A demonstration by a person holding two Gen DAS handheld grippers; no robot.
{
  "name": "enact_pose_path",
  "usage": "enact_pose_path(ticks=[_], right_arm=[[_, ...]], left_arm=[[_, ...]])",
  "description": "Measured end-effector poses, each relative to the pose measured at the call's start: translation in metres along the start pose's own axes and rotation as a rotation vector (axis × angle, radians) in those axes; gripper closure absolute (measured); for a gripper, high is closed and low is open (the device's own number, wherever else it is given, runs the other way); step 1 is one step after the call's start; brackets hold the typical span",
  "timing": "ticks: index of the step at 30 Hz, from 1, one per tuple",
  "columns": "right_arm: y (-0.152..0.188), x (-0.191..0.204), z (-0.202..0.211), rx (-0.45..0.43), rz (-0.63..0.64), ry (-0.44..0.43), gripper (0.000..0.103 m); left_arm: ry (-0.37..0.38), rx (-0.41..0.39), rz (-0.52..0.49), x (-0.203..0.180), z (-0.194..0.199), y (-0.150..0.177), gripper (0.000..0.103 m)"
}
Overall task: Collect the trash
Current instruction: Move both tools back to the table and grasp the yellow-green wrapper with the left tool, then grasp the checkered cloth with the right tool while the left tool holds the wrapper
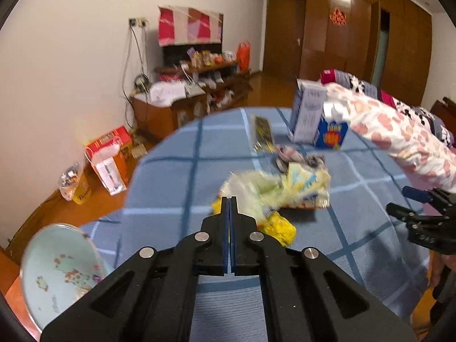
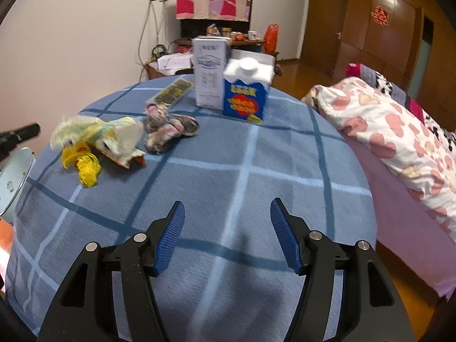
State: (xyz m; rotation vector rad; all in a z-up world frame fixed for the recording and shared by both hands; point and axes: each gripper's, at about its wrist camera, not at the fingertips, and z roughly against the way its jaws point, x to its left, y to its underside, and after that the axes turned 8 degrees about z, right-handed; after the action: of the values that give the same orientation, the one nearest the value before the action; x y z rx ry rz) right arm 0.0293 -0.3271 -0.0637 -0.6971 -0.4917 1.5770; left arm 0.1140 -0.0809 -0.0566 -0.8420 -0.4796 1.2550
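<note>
**Left fingers pinched together, right fingers spread over the table**

Fingers of the left gripper (image 1: pixel 229 199) are pressed flat together; whether they pinch an edge of the crumpled wrappers (image 1: pixel 280 191) just beyond their tips, blur keeps me from telling. The right gripper (image 2: pixel 228 213) stands about half open with nothing between its fingers, hovering above bare cloth of the table (image 2: pixel 285 171).

From the right wrist view, the trash lies across the far half of the table: the pale wrappers with a yellow bag (image 2: pixel 85 165) at ten o'clock, a wad of patterned scraps (image 2: pixel 168 128) at eleven, a flat foil packet (image 2: pixel 171 94) beyond it, and two cartons, grey (image 2: pixel 209 71) and blue (image 2: pixel 246 94), standing side by side at twelve. A pale basin (image 1: pixel 59 270) sits off the table's edge at eight o'clock in the left wrist view.

Wrappers and bag look light, soft and slippery; a bunched fold should give the surest hold. Cartons look stiff but crushable, probably empty and easily tipped, so I would take them across the narrow sides, low on the body.
</note>
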Motion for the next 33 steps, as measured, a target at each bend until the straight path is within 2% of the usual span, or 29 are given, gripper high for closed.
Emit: enact_pose_path(ticks=[3, 5, 7, 8, 9, 16, 17, 18, 19, 22, 27, 30, 33], right_arm=[[-0.011, 0.009, -0.005, -0.003, 0.015, -0.012, 0.041], [-0.014, 0.011, -0.006, -0.005, 0.008, -0.019, 0.041], [-0.014, 0.011, -0.006, -0.007, 0.004, -0.010, 0.041], [-0.012, 0.009, -0.006, -0.005, -0.001, 0.000, 0.041], [-0.010, 0.007, -0.006, -0.002, -0.008, 0.005, 0.041], [0.023, -0.025, -0.006, 0.050, -0.083, 0.055, 0.041], [0.025, -0.027, -0.005, 0.052, -0.090, 0.056, 0.041], [0.026, -0.028, -0.004, 0.050, -0.093, 0.054, 0.041], [0.026, -0.029, -0.004, 0.048, -0.093, 0.052, 0.041], [0.020, -0.026, -0.003, 0.032, -0.078, 0.045, 0.041], [-0.004, -0.015, -0.008, -0.003, -0.036, 0.028, 0.041], [-0.034, 0.004, -0.019, -0.024, 0.028, 0.015, 0.041], [-0.058, 0.022, -0.034, -0.032, 0.078, 0.004, 0.041]], left_arm=[[-0.016, 0.014, -0.015, 0.006, 0.002, 0.000, 0.103], [-0.030, 0.026, -0.017, 0.007, -0.002, 0.002, 0.095], [-0.029, 0.043, -0.009, 0.005, -0.008, 0.005, 0.049], [-0.034, 0.036, -0.011, 0.002, -0.010, 0.006, 0.044], [-0.035, 0.033, -0.015, -0.001, -0.011, 0.008, 0.044], [-0.012, 0.053, -0.036, -0.023, -0.041, 0.005, 0.045], [-0.012, 0.064, -0.035, -0.025, -0.047, 0.004, 0.050], [-0.005, 0.082, -0.032, -0.025, -0.054, 0.004, 0.074], [0.011, 0.106, -0.030, -0.026, -0.059, 0.004, 0.089], [0.017, 0.089, -0.033, -0.026, -0.053, 0.003, 0.091], [-0.002, -0.002, 0.035, -0.002, -0.021, -0.011, 0.092], [-0.066, -0.059, 0.067, 0.021, -0.006, -0.020, 0.092], [-0.172, -0.055, 0.081, 0.047, -0.007, -0.018, 0.092]])
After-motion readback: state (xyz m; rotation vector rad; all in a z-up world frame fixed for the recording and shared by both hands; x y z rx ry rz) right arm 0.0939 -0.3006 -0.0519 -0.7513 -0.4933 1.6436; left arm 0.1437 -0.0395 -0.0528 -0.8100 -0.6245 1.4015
